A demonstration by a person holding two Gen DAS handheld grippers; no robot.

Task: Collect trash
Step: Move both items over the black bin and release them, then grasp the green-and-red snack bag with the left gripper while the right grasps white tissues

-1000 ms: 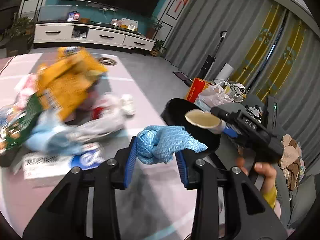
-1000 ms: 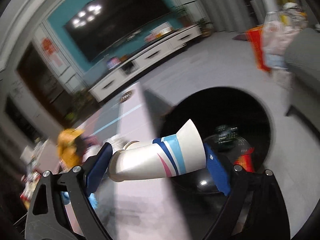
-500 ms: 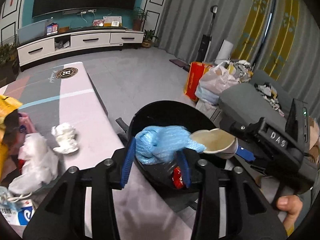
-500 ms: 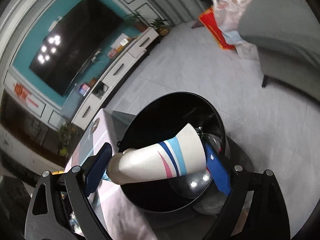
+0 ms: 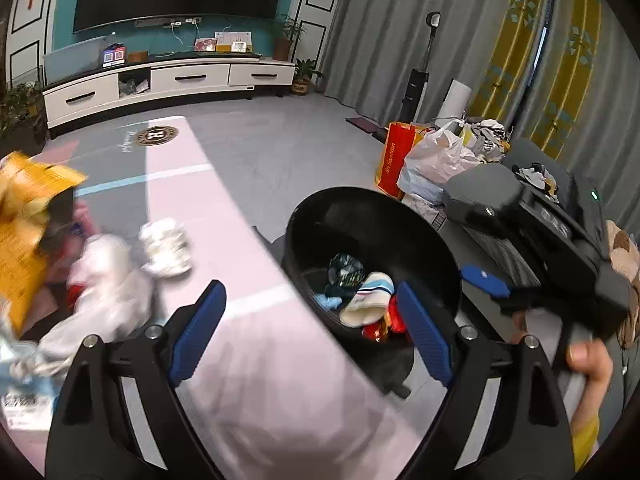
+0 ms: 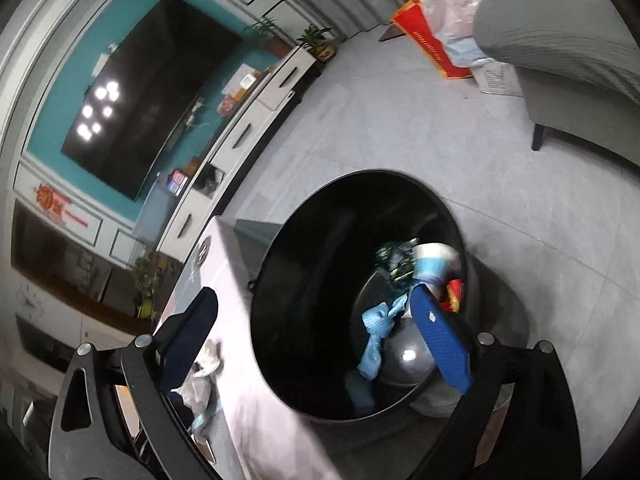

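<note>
A round black trash bin point(image 5: 436, 240) point(image 6: 280, 264) stands on the floor at the table's right edge. Inside it lie the paper cup point(image 5: 366, 300) point(image 6: 432, 264), the crumpled blue cloth point(image 6: 376, 332) point(image 5: 328, 301) and red and dark wrappers. My left gripper point(image 5: 312, 332) is open and empty above the table edge beside the bin. My right gripper point(image 6: 316, 336) is open and empty over the bin's mouth; it shows in the left wrist view point(image 5: 484, 280). More trash lies on the pink table point(image 5: 240, 352): a crumpled white tissue point(image 5: 166, 246), a whitish plastic bag point(image 5: 108, 296) and a yellow package point(image 5: 28, 216).
A grey sofa point(image 6: 568, 48) stands to the right of the bin, with a red bag point(image 5: 394, 164) and a full plastic bag point(image 5: 436, 160) on the floor beyond. A white TV cabinet point(image 5: 168, 84) lines the far wall. Grey floor lies between.
Both grippers have opened. The blue cloth left my left gripper and the paper cup left my right gripper; both now lie inside the bin.
</note>
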